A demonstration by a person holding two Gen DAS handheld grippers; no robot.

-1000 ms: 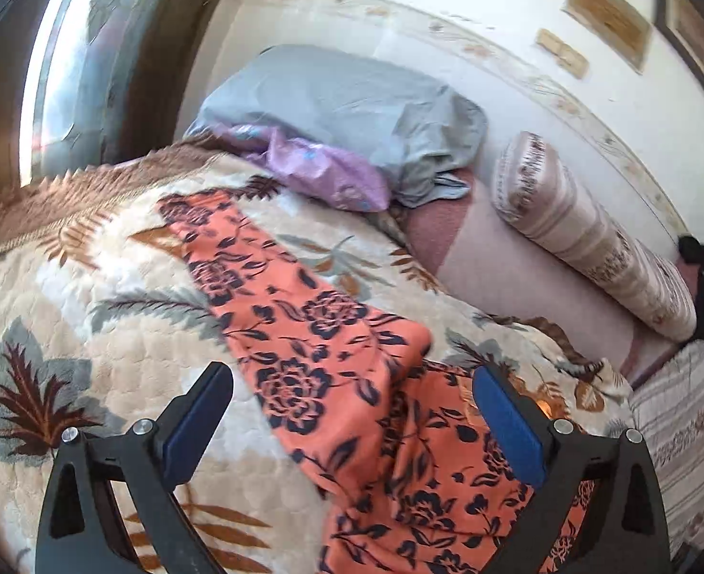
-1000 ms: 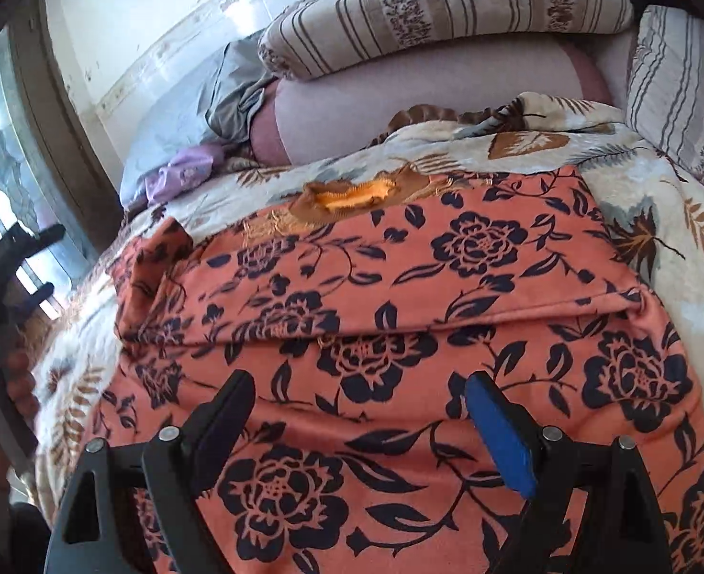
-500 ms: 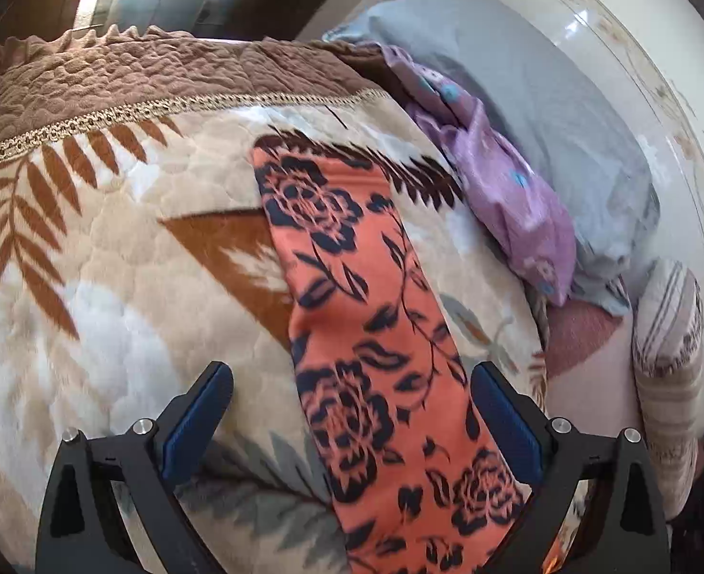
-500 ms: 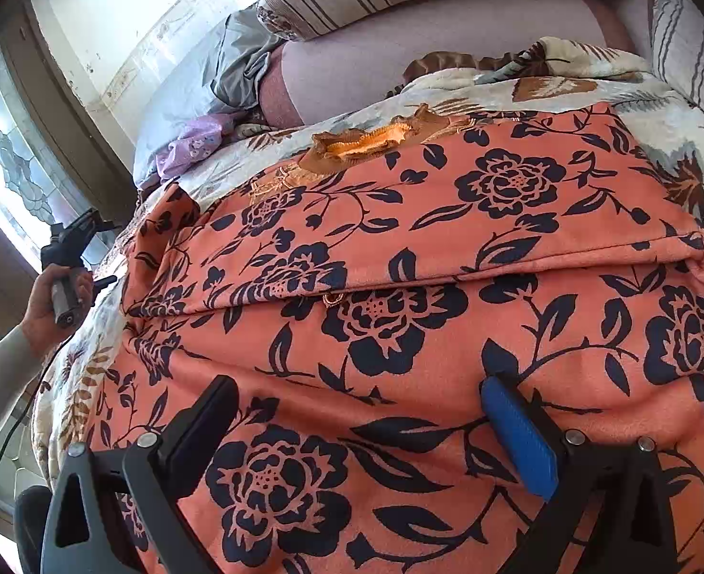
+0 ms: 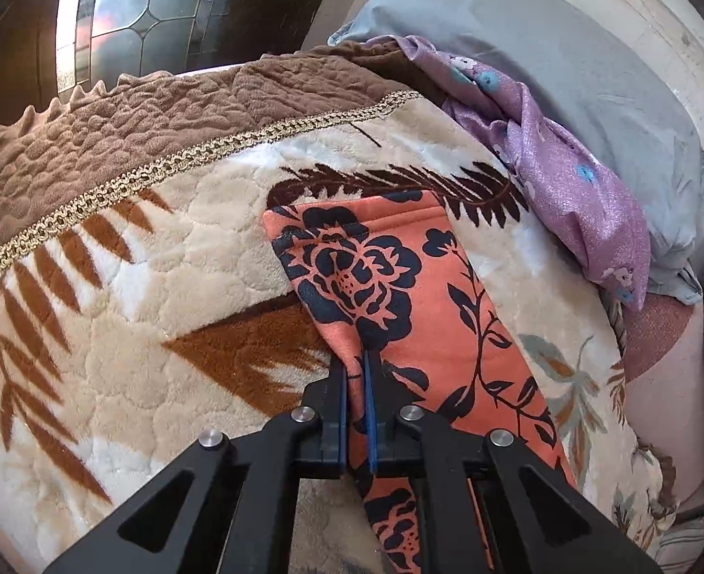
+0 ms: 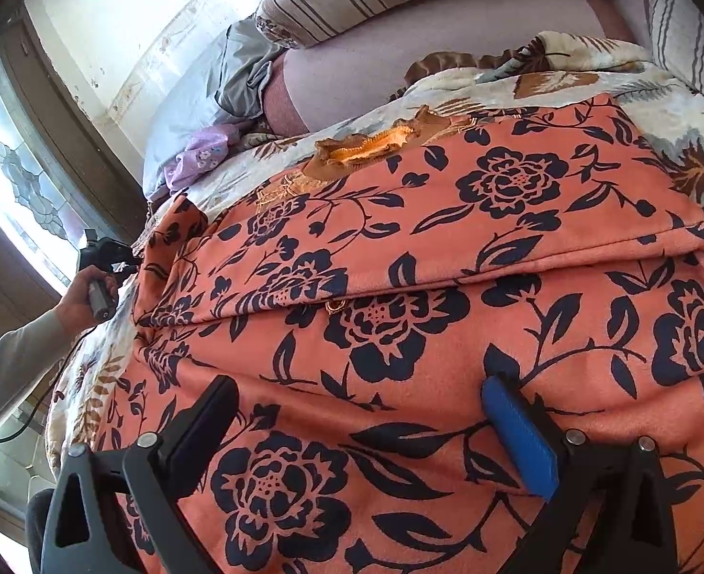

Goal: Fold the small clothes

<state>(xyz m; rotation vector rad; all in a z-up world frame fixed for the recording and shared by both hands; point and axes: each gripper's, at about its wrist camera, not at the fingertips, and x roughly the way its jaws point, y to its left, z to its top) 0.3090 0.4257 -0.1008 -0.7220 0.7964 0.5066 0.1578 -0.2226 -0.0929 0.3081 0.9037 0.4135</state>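
Orange floral garment [image 6: 447, 287] spread on the bed's leaf-print blanket [image 5: 136, 287], partly folded. Left gripper [image 5: 357, 373] fingers just closed, clamping its narrow end; right gripper [image 6: 356, 411] fingers apart above the cloth

My orange floral garment [image 6: 447, 287] runs off the frame's lower edge — my left fingers [image 5: 340, 397] hide its pinched edge.

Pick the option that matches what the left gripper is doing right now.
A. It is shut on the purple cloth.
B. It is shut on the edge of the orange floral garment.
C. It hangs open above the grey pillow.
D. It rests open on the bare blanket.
B: in the left wrist view the left gripper has its pads pinched together on the side edge of the orange floral garment, well short of the purple cloth.
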